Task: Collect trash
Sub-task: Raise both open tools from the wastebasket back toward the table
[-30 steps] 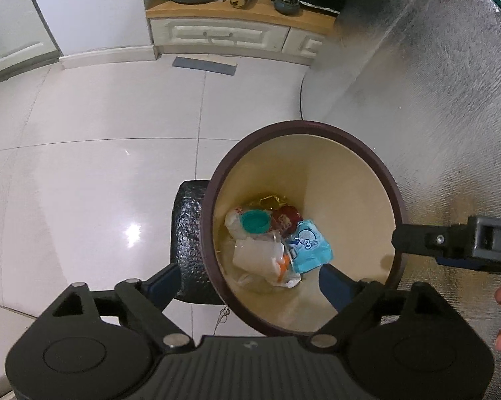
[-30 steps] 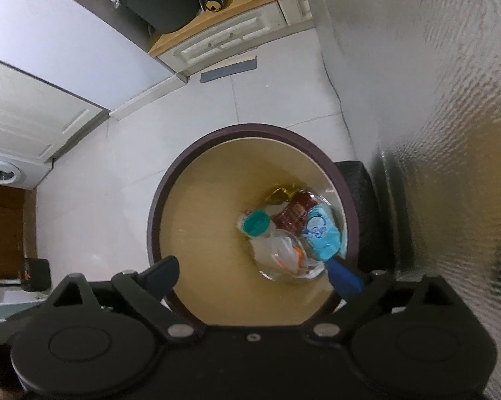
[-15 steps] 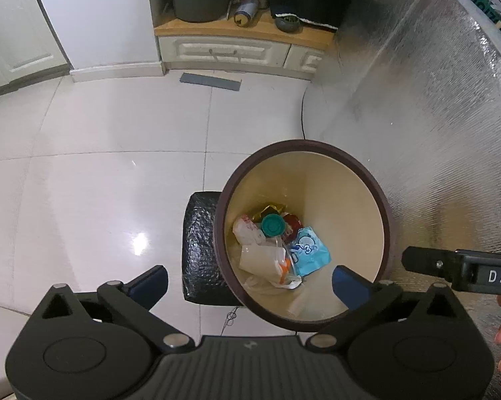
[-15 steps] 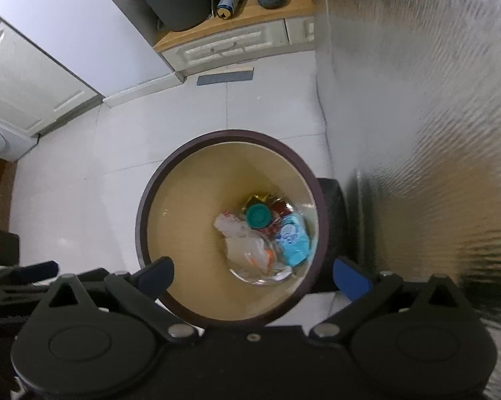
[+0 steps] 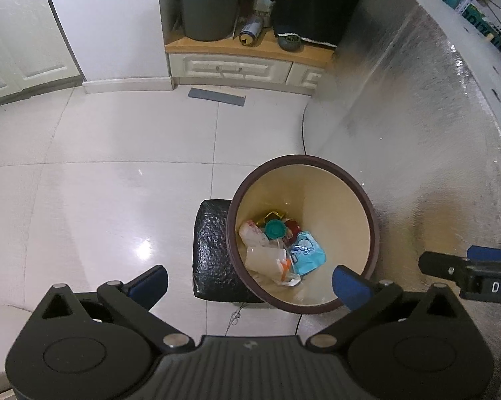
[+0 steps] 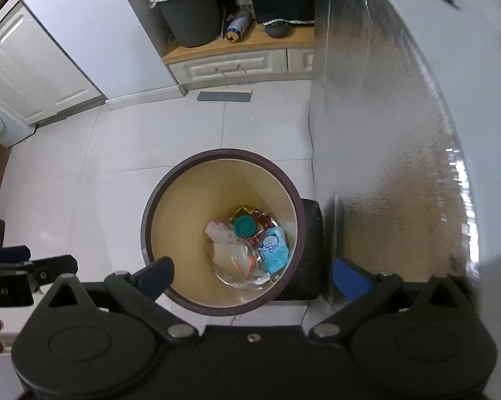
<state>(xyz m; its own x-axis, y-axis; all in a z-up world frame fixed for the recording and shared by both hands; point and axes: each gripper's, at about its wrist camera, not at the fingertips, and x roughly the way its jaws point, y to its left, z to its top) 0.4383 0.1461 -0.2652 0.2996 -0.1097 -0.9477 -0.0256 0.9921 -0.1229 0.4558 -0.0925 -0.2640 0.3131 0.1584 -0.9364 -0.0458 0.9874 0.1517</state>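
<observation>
A round bin with a dark brown rim (image 5: pixel 372 220) (image 6: pixel 150 200) stands on the white tile floor beside a silver foil-covered wall. Inside lie a clear plastic bottle with a teal cap (image 5: pixel 274 229) (image 6: pixel 244 226), a blue packet (image 5: pixel 306 253) (image 6: pixel 274 250), a white wrapper (image 5: pixel 250 233) and red and gold wrappers. My left gripper (image 5: pixel 248 283) is open and empty, high above the bin's near rim. My right gripper (image 6: pixel 252 275) is open and empty, also high above the bin. Each gripper shows at the edge of the other's view.
A black padded block (image 5: pixel 210 250) (image 6: pixel 312 233) sits against the bin. The foil-covered wall (image 5: pixel 417 133) fills the right side. At the back stand a low wooden cabinet (image 5: pixel 243 56), a grey bucket (image 5: pixel 210 10), a can and a dark flat strip on the floor (image 5: pixel 217 96).
Both grippers have risen away from the bin, which now looks smaller and farther below. The trash inside has not moved.
</observation>
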